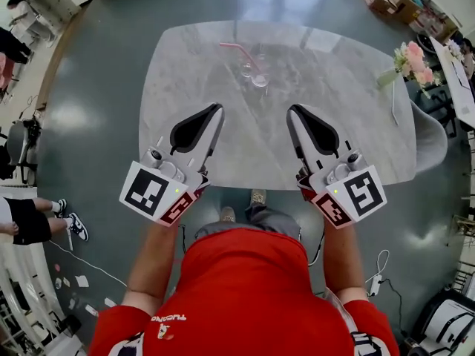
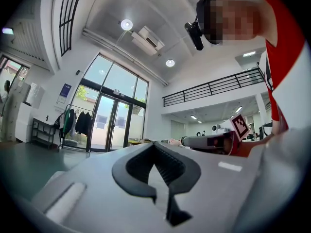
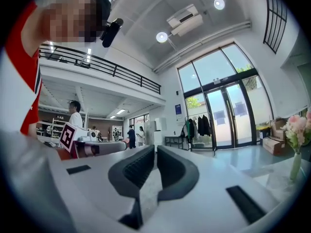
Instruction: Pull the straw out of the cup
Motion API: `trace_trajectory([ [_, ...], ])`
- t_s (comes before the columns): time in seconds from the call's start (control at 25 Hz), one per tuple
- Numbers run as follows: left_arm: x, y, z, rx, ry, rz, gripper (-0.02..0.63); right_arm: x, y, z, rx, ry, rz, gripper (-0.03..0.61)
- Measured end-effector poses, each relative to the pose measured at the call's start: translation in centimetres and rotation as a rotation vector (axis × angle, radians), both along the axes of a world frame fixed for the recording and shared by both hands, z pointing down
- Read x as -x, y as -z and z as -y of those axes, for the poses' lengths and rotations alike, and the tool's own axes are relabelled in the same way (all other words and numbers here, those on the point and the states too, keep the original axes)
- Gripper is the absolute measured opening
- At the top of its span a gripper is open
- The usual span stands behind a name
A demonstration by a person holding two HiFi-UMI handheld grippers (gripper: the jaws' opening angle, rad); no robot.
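Straw of thin pink plastic with a bent top point(image 1: 237, 50), leaning in a small clear cup point(image 1: 258, 78) toward the far side of the pale grey, marble-patterned oval table point(image 1: 356, 117), well apart from both grippers. At left, left gripper point(image 1: 215, 110) held level over the near half of the table, fingers pressed tip to tip, nothing between them. In the middle, a straw likely feather-light, smooth and easily crushed or kinked: best pinched softly on the slanted stem just above the rim, below the bend, then drawn along its own line. Cup probably light as well, apt to tip or slide on the polished top, so worth steadying. At right, right gripper point(image 1: 295, 110) mirrored, closed the same way and empty. Farther right, pink flowers point(image 1: 412, 58) at the table's edge, well away from the cup.
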State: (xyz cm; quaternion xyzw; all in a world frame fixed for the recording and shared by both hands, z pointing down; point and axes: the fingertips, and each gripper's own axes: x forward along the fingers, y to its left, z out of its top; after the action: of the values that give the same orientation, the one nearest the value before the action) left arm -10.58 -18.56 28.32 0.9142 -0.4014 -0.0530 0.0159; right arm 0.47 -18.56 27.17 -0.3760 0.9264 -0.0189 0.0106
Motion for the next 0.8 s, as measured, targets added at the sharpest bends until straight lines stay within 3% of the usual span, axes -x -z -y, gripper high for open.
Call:
trace_trajectory([
  [0.6,-3.4,-2.1,6.5,0.014,0.159,0.008,0.005,-1.8,-3.5,8.8,0.038,0.174,-0.074,0.005],
  [0.72,-3.9,-3.1,7.3,0.026,0.162,0.019,0.005,-1.8,-4.5,10.2,0.061,0.176,-0.081,0.066],
  [0.8,-3.9,-3.6,8.0,0.034,0.161,0.027,0.005,-1.7,-5.0,11.1,0.07,0.169,-0.086,0.066],
])
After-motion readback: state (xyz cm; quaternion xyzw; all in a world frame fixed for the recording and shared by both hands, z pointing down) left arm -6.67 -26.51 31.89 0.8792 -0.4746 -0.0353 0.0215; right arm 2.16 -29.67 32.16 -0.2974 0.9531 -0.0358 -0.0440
